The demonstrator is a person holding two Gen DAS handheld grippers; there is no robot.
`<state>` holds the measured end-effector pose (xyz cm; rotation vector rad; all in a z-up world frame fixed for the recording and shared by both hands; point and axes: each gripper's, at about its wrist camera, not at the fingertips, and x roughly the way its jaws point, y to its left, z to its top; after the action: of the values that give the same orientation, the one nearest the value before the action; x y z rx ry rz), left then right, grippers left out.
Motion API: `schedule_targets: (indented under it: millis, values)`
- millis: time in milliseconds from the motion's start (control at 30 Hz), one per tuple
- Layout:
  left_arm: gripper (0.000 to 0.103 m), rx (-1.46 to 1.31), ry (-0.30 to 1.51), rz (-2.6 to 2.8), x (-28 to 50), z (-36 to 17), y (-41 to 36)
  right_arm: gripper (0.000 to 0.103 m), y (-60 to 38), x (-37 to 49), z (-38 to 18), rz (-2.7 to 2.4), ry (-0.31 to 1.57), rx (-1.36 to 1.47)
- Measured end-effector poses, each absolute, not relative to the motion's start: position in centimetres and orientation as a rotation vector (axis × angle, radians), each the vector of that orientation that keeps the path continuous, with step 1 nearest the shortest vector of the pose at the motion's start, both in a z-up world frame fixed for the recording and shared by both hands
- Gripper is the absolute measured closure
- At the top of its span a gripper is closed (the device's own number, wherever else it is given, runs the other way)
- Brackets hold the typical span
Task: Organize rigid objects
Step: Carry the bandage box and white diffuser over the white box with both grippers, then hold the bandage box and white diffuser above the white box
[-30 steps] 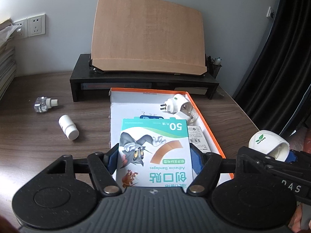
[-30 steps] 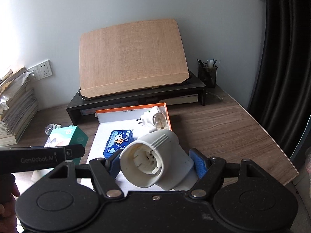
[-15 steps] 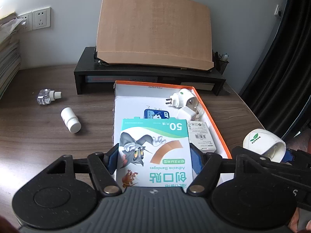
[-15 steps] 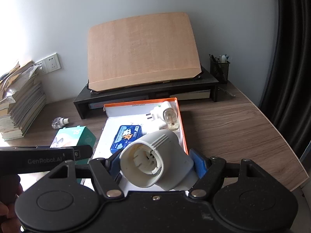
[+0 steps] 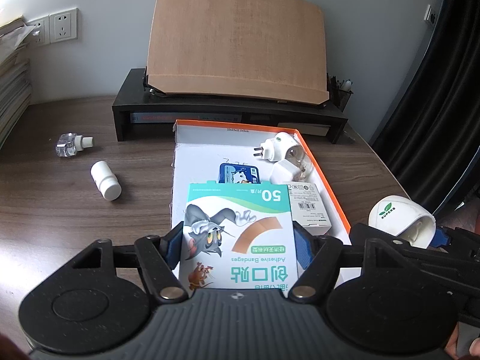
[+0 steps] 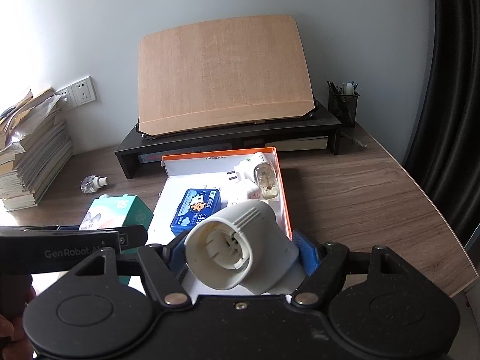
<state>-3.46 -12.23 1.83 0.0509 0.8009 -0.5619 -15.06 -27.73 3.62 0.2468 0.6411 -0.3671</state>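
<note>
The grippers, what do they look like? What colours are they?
Both are matte black plastic with round discs and silver screws. The left gripper and right gripper have blue pads on their fingers. One's side reads "GenRobot.AI". No sleeves or cables show.

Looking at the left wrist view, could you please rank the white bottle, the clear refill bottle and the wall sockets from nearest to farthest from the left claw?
1. White bottle, lying on the desk, left.
2. Clear refill bottle, farther back, left.
3. Wall sockets, on the wall, far left.
</note>
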Motion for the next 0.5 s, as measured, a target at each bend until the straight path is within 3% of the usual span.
schedule_targets:
  millis: [500]
  values:
    - [0.032, 0.056, 0.813, -0.558, -3.92, 1.66, -12.45, 0.016, -27.87, -15.19, 3.68, -0.356, 0.653, 0.238]
